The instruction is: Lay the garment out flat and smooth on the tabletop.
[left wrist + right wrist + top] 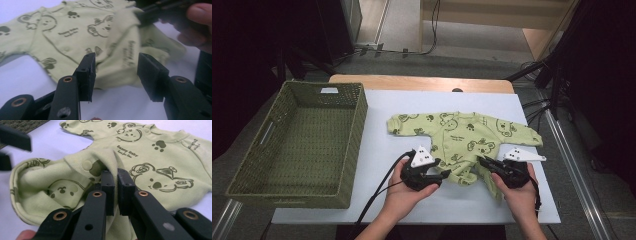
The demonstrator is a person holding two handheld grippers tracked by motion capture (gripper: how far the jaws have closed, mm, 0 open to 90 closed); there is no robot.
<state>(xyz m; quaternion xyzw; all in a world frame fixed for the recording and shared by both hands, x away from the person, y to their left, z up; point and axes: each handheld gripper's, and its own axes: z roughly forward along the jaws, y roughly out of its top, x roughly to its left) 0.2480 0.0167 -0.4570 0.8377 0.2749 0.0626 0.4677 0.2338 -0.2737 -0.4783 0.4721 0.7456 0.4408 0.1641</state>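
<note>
The soft, light baby shirt (140, 157) looked floppy; right gripper (115, 176) pinched its lower hem, left gripper (116, 67) stood apart

Only readable thing here is the print on the light green baby top (155, 157): "Sunny Baby" in dark letters on the chest, next to the bear face, clearest in the right gripper view. There's a smaller script line right under it, too fine to make out. Some little lettering sits by the neckline (sideways, can't read it). In the left gripper view the same chest print (67, 32) is just a blur.
</note>
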